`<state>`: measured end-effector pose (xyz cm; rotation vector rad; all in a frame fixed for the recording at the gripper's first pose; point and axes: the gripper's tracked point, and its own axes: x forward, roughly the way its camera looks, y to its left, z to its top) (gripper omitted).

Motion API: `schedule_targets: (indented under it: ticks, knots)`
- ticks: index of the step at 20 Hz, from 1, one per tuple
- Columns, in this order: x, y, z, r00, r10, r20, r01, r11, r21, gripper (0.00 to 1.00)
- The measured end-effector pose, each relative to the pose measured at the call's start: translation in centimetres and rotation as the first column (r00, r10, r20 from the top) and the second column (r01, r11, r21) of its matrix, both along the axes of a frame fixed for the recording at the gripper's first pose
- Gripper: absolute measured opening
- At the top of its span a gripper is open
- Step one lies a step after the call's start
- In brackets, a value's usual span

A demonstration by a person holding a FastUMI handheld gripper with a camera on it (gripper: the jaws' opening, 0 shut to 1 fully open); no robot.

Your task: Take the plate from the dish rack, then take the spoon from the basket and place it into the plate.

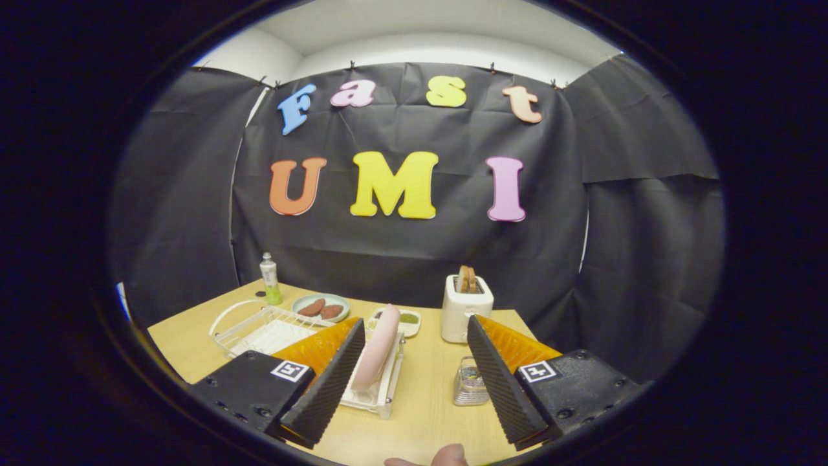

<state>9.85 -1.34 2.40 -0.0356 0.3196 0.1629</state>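
Observation:
A pink plate [377, 348] stands on edge in a white dish rack [383, 388] on the wooden table, just ahead of my left finger and partly hidden by it. My gripper [414, 382] is open, its fingers wide apart with nothing between them. A white wire basket [259, 330] sits beyond the left finger, to the left of the rack; I cannot make out the spoon in it. The rack lies nearer the left finger than the right one.
A white toaster [466, 307] with toast stands beyond the right finger. A small clear jar [470, 382] sits beside the right finger. Further back are a plate with brown patties [321, 307], a small dish with green sauce [406, 319] and a bottle [270, 279]. A fingertip [446, 456] shows below.

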Motion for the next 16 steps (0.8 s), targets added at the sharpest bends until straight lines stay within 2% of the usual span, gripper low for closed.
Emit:
schedule_targets:
  ticks: [2, 5, 8, 14, 16]
  knots:
    - [1.5, 1.2, 0.1, 0.996, 0.034, -0.086, -0.032, 0.999, 0.015, 1.00]
    - [3.8, 2.9, -0.8, 0.970, 0.068, -0.233, -0.064, 0.998, 0.025, 1.00]
    - [6.1, 5.2, -2.5, 0.920, 0.093, -0.380, -0.078, 0.995, 0.056, 1.00]
    - [10.2, 6.8, -7.4, 0.837, 0.032, -0.546, -0.008, 0.999, 0.046, 1.00]
    - [11.4, 7.1, -9.2, 0.804, 0.006, -0.594, 0.030, 0.998, 0.051, 0.96]
